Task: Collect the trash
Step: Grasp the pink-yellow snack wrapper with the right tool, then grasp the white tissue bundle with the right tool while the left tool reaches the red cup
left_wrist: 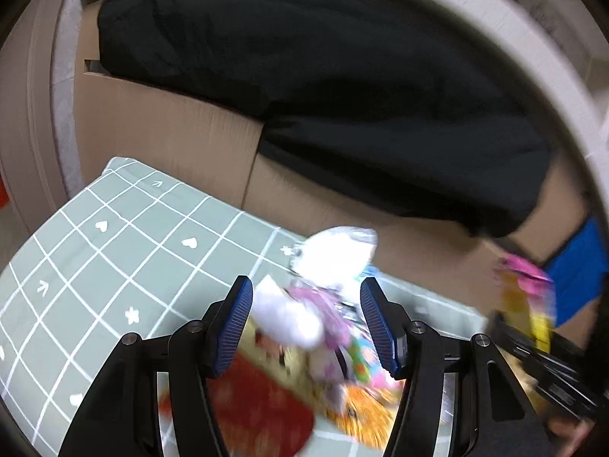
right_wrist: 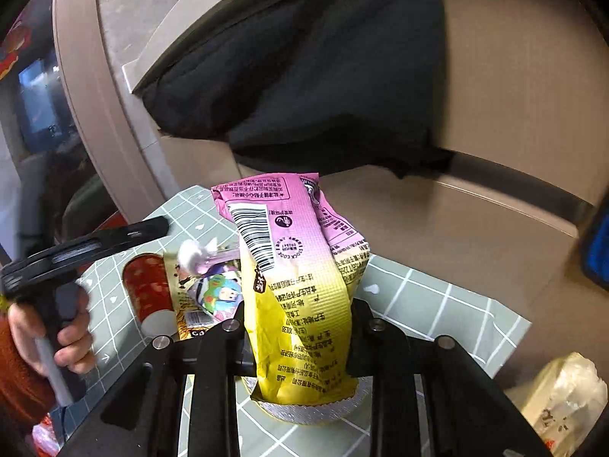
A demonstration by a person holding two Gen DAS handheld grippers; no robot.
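My right gripper (right_wrist: 298, 316) is shut on a pink and yellow snack bag (right_wrist: 300, 278) and holds it upright above the table. The bag also shows blurred at the right of the left wrist view (left_wrist: 527, 297). My left gripper (left_wrist: 306, 304) is open over a heap of trash: a crumpled white and purple wrapper (left_wrist: 304, 316), a clear plastic wrapper (left_wrist: 338, 251), a red package (left_wrist: 262, 407) and an orange one (left_wrist: 361, 415). The heap sits between the blue pads (left_wrist: 236, 327); I cannot tell if they touch it. The red package (right_wrist: 146, 285) lies left of the bag.
A green grid-patterned cloth (left_wrist: 114, 266) covers the table. Behind it stands a cardboard box (left_wrist: 171, 133) with a black cloth (left_wrist: 323, 95) draped over it. A plastic bag (right_wrist: 563, 400) lies at the lower right. A blue thing (left_wrist: 578, 266) is at the right edge.
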